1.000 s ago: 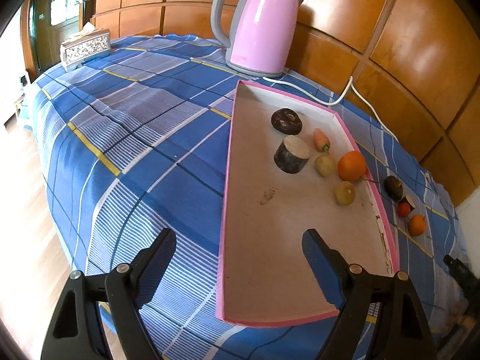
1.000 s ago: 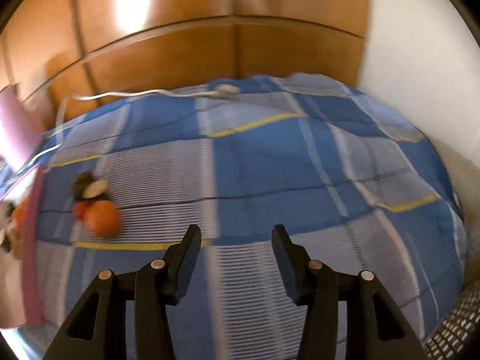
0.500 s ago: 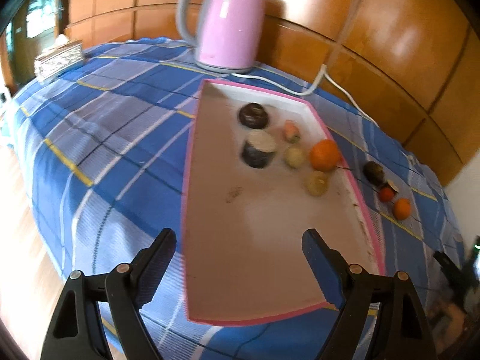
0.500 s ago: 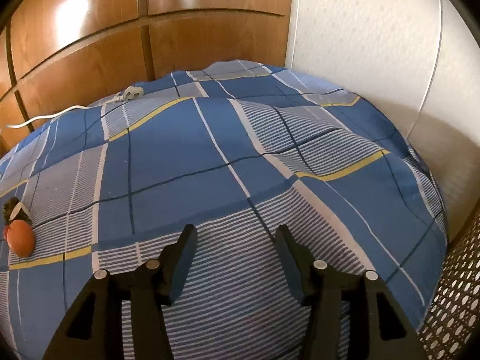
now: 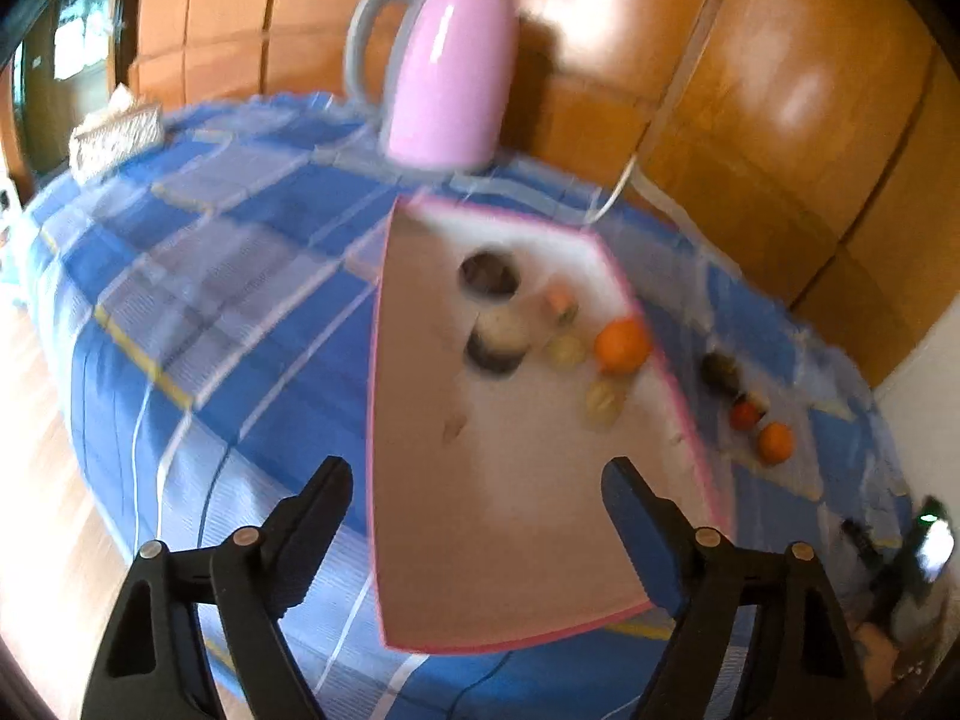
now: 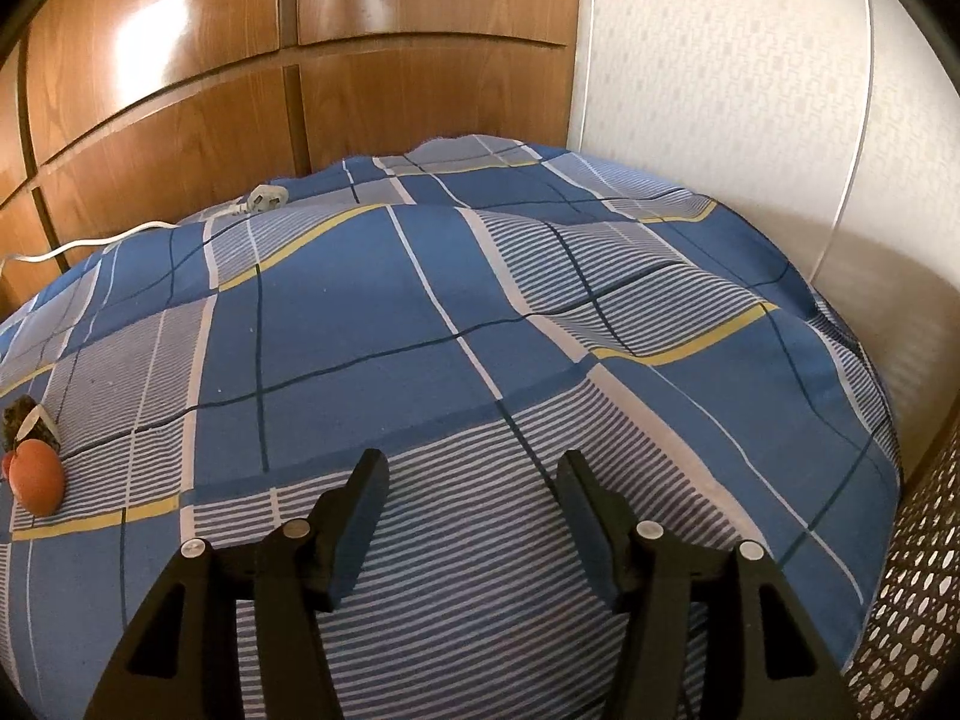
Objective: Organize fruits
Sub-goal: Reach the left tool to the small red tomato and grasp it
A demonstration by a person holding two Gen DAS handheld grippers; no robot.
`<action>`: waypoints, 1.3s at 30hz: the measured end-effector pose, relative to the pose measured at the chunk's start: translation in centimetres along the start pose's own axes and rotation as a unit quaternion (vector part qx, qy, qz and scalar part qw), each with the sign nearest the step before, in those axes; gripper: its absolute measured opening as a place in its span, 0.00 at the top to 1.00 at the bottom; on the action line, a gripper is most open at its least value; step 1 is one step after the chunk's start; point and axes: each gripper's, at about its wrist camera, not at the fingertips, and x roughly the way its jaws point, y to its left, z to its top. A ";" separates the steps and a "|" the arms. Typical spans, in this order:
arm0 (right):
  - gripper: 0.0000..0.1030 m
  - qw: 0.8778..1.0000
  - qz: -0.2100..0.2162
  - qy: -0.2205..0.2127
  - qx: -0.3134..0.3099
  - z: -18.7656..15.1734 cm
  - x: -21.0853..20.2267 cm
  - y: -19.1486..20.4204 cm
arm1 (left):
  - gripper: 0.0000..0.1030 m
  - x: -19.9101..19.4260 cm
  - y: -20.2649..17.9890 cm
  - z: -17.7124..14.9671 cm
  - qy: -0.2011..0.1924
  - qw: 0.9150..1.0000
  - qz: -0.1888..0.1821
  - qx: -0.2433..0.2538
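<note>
Lying far left of right tongs (image 6: 471, 486), orange (image 6: 37, 483)

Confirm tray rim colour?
Pink rim on the tray, pale inside; shows best in the left wrist view.

left gripper (image 5: 477, 495): wide open, empty | right gripper (image 6: 471, 495): jaws opening, empty, angled down

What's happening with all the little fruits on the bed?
A person is sorting fruit with a tool in each hand. Several pieces already sit in the pink tray, and a few, like this orange one, wait on the blue blanket beside it. Both the left tool and right tool are empty; the right one's jaws are opening.
</note>
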 end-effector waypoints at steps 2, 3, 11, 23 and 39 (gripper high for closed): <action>0.42 1.000 0.000 -0.001 0.000 0.0 0.0 0.0 | 0.16 -0.3 -1.4 0.7 -0.006 0.999 -0.023 0.026; 0.41 1.000 0.000 -0.001 -0.001 0.0 0.0 0.1 | 0.16 -0.2 -2.3 1.0 -0.003 0.998 -0.038 0.044; 0.40 1.000 0.003 -0.003 0.002 -0.1 0.0 0.0 | 0.33 4.7 -10.9 2.3 0.076 0.981 -0.108 0.141; 0.38 1.000 0.005 -0.004 0.000 -0.1 0.0 0.1 | 0.52 12.8 -18.5 3.0 0.163 0.957 -0.152 0.187; 0.38 1.000 0.003 -0.005 -0.003 0.0 0.0 0.3 | 0.68 18.8 -21.5 2.7 0.190 0.949 -0.139 0.210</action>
